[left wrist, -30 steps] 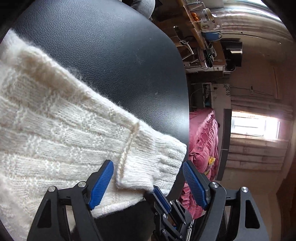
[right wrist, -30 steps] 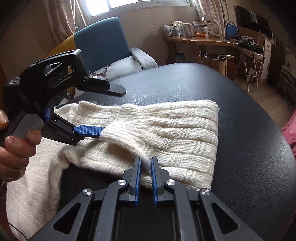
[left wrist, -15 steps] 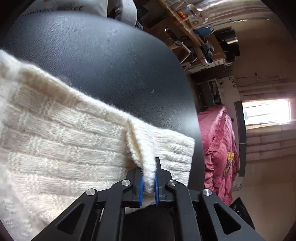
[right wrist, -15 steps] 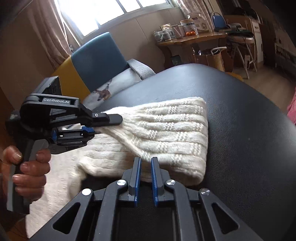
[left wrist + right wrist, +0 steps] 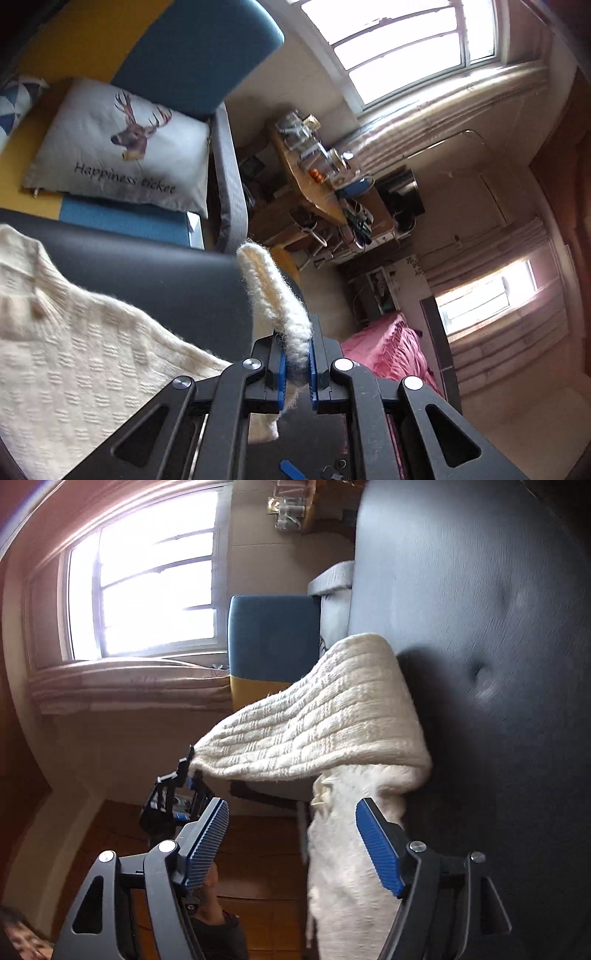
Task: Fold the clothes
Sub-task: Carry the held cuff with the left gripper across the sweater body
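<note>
Lifted cuff (image 5: 273, 291) up w/ my left claw (image 5: 295, 369), pinched tight.
Right claw (image 5: 295, 845) just opened wide, nothing in it; I'd lay sleeve flat on sweater (image 5: 332, 716).

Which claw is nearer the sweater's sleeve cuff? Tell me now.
Left. The left claw is shut on the sleeve cuff, lifting it off the black table. The right claw stands open, clear of the cuff, beside the sweater.
</note>
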`<act>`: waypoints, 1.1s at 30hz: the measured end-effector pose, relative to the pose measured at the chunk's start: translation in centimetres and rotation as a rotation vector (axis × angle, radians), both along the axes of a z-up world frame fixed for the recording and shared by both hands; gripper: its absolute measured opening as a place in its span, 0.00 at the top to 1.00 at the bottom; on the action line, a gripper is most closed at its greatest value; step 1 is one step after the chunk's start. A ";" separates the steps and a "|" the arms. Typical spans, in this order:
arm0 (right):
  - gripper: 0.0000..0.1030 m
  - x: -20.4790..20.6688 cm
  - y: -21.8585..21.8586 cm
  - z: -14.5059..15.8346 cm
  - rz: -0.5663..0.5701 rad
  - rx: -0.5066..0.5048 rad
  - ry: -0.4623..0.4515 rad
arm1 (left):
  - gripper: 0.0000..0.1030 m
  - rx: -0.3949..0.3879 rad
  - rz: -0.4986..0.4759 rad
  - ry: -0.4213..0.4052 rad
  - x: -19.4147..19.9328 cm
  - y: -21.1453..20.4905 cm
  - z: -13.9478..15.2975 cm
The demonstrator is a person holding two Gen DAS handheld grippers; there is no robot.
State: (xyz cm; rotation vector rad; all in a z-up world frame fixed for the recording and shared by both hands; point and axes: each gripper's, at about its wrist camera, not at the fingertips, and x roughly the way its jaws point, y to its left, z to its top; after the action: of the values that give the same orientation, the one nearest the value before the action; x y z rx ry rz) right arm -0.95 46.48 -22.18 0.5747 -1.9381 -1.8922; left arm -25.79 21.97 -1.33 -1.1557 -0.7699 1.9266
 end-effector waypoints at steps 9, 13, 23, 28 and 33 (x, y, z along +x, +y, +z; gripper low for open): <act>0.01 -7.8 -8.8 -2.6 0.017 -0.175 -0.072 | 0.91 0.127 0.105 0.135 2.2 -13.2 6.3; 0.01 -9.6 -10.2 -2.6 -0.014 -0.105 -0.116 | 0.91 0.156 0.170 0.174 3.7 -20.3 6.8; 0.01 -11.0 -11.7 -1.2 -0.005 0.107 -0.176 | 0.91 0.006 0.401 -0.021 3.4 -33.8 -6.8; 0.02 -11.0 -11.9 -1.2 0.004 0.149 -0.190 | 0.91 -0.147 0.426 -0.110 4.0 -36.4 -13.9; 0.03 -11.1 -12.3 -1.1 0.017 0.192 -0.209 | 0.90 -0.156 0.379 -0.204 5.5 -38.0 -18.4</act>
State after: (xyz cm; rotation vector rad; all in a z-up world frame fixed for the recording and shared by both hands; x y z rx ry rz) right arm -12.10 34.20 -23.25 0.8745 -1.8770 -2.0944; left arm -20.25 -15.99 -19.74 -1.3960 -1.0219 2.2326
